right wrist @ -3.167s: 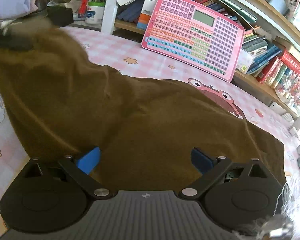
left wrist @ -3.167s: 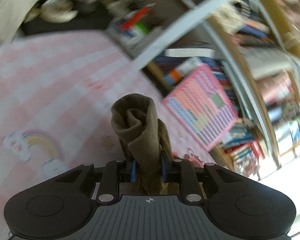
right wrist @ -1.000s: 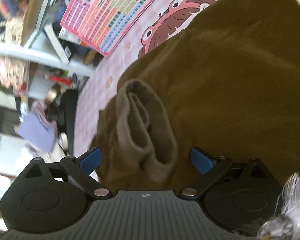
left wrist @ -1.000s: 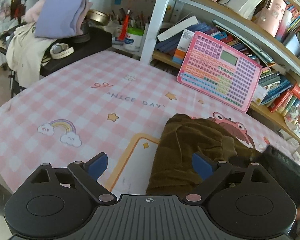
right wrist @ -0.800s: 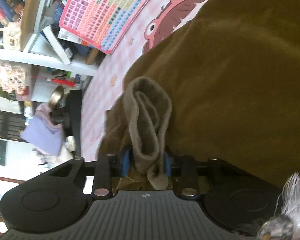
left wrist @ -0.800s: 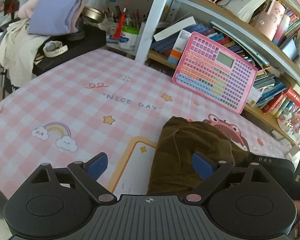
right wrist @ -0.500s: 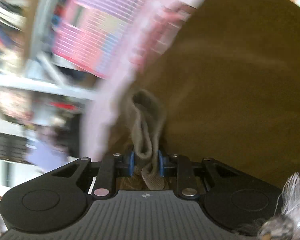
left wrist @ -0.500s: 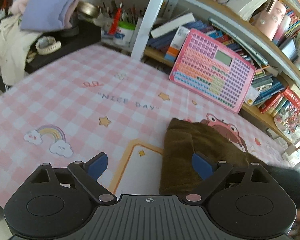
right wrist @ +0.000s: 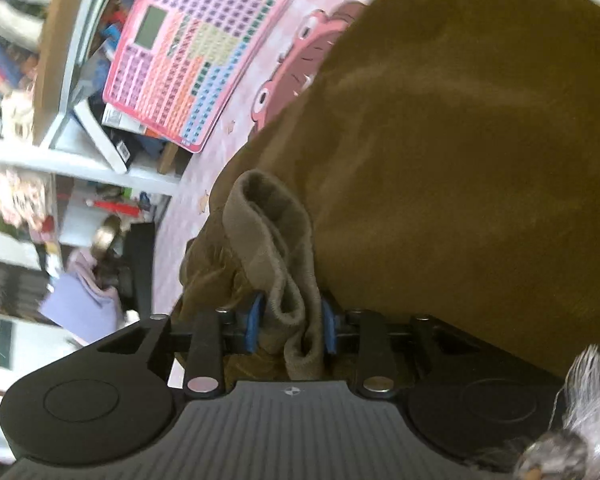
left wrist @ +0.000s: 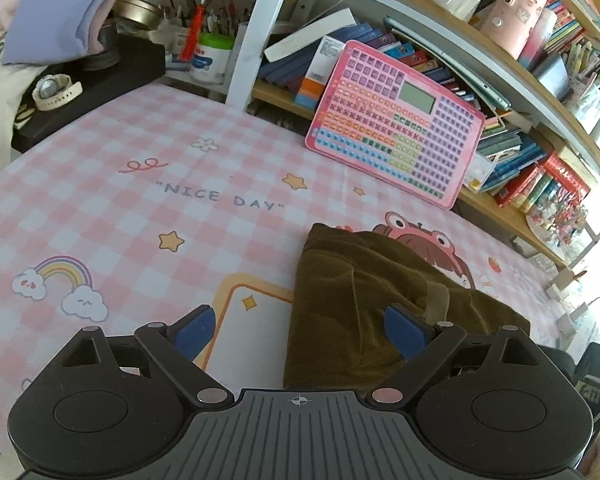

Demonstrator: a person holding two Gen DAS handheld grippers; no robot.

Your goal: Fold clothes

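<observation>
The brown garment (left wrist: pixel 364 304) lies partly folded on the pink checked tablecloth (left wrist: pixel 148 216), in front of the pink toy keyboard (left wrist: pixel 392 124) that leans on the bookshelf. The right gripper (right wrist: pixel 288 326) is clenched on the garment's ribbed cuff (right wrist: pixel 276 248), which bunches up between the blue pads; its jaws have just been closing and then eased a touch, cloth between them. The left gripper (left wrist: pixel 300 330) hangs spread wide over the garment's near edge, holding nothing. I'd judge the step is carrying that cuff across the body for the next fold. To do it well, lift just enough to clear the cloth beneath and lay it flat before letting go. Whether the grip takes one layer or several, I can't quite tell.
</observation>
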